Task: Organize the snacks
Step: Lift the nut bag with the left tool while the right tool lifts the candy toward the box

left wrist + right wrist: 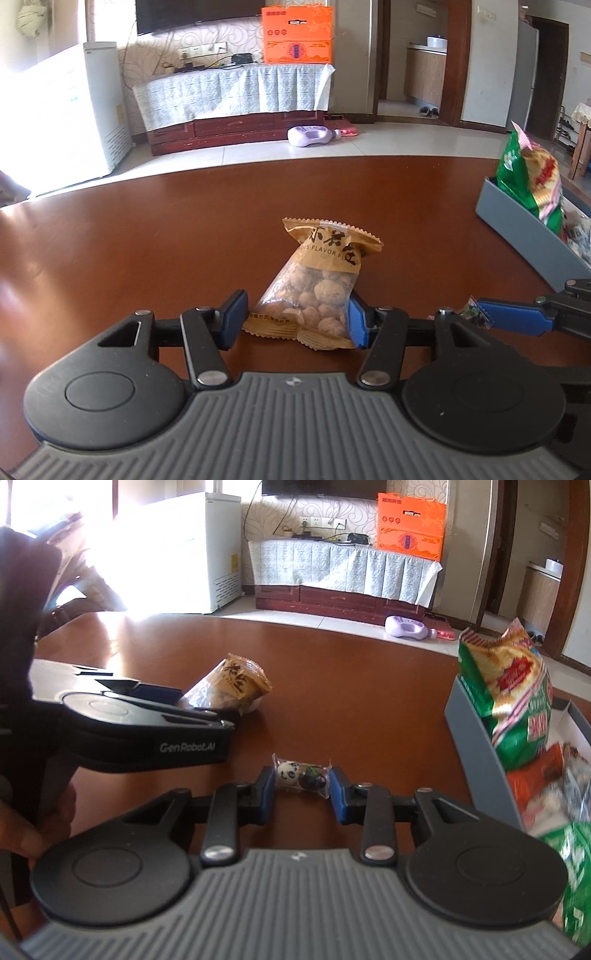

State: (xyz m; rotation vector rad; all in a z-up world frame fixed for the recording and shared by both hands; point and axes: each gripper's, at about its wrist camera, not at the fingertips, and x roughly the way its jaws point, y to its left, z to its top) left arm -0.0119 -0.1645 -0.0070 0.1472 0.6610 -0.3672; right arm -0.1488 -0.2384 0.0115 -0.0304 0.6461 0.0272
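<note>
A tan bag of peanuts lies on the brown table between the blue pads of my left gripper, which press its lower sides. The bag also shows in the right wrist view. My right gripper is closed on a small clear candy packet with a panda face, resting on the table. The right gripper also shows in the left wrist view, holding the packet. A grey box at the right holds a green snack bag and other packets.
The brown table stretches ahead with its far edge near the tiled floor. The grey box also shows in the left wrist view at the right. My left gripper body lies left of the right gripper.
</note>
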